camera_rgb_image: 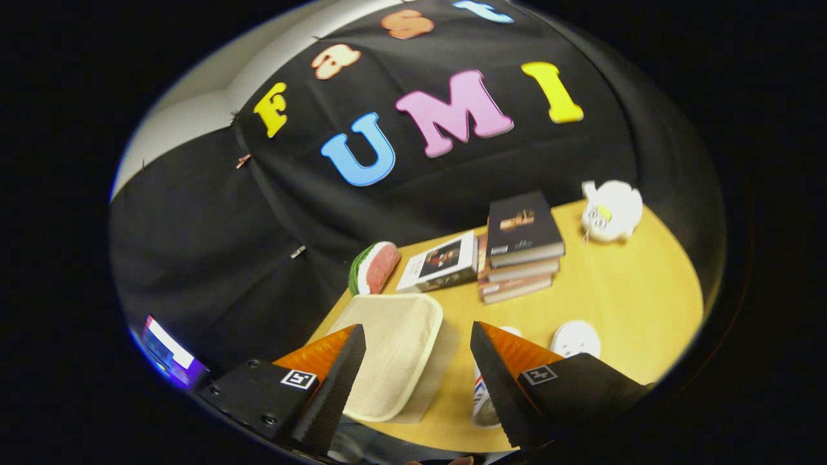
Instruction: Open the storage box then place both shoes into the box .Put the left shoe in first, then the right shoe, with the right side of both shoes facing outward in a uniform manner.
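Claw [418,371] gapes wide above the storage box [395,349] lid, so you should drop squarely onto its near edge.

Seeing a pale cream box [394,352] with a fine woven pattern between the parted fingers of the tongs [417,328]. Noting a yellow-tan table [620,290] under it. Picking out, beyond the left finger, a toy melon slice [375,266] in green, white and pinkish red. Finding, further ahead, a white book [441,261] with a dark picture, and a stack of books [522,226] topped in black with a gold mark. Spotting a white teapot [610,210] with a yellow patch far beyond the right finger, and a white object [481,394] with red and blue marks just beside that finger.
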`<state>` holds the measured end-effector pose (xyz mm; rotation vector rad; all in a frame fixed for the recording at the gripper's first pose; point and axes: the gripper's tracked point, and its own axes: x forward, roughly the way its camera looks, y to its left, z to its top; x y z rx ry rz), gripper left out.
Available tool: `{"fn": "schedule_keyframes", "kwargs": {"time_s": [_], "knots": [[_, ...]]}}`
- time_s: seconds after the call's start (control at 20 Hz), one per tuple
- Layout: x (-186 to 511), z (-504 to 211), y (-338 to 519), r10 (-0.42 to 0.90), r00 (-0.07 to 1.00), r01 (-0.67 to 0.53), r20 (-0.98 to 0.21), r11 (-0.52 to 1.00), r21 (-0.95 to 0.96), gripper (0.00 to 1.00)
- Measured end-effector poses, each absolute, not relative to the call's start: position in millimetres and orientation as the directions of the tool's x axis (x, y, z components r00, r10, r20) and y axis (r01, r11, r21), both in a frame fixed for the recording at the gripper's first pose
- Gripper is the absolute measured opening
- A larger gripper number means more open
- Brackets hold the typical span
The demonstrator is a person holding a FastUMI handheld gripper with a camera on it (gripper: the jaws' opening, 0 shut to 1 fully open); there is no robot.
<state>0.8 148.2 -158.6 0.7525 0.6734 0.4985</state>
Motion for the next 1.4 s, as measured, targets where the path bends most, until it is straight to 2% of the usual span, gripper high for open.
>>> {"fn": "schedule_keyframes", "kwargs": {"time_s": [0.25, 0.4, 0.6, 0.8, 0.95, 1.05, 1.15, 1.4], "knots": [[-17, -224, 182, 0.752, 0.511, 0.010, -0.416, 0.479, 0.878, 0.98], [-35, -243, 206, 0.821, 0.413, 0.109, -0.395, 0.386, 0.916, 0.97], [-37, -247, 229, 0.867, 0.375, 0.225, -0.328, 0.258, 0.939, 0.96], [-43, -237, 245, 0.896, 0.356, 0.243, -0.264, 0.184, 0.952, 0.95], [-49, -226, 246, 0.920, 0.319, 0.242, -0.227, 0.152, 0.958, 0.64], [-53, -227, 239, 0.912, 0.321, 0.207, -0.257, 0.197, 0.958, 0.26], [-49, -205, 240, 0.913, 0.338, 0.172, -0.229, 0.179, 0.969, 0.07], [-36, -122, 255, 0.926, 0.347, -0.017, -0.151, 0.168, 0.986, 0.07]]}}
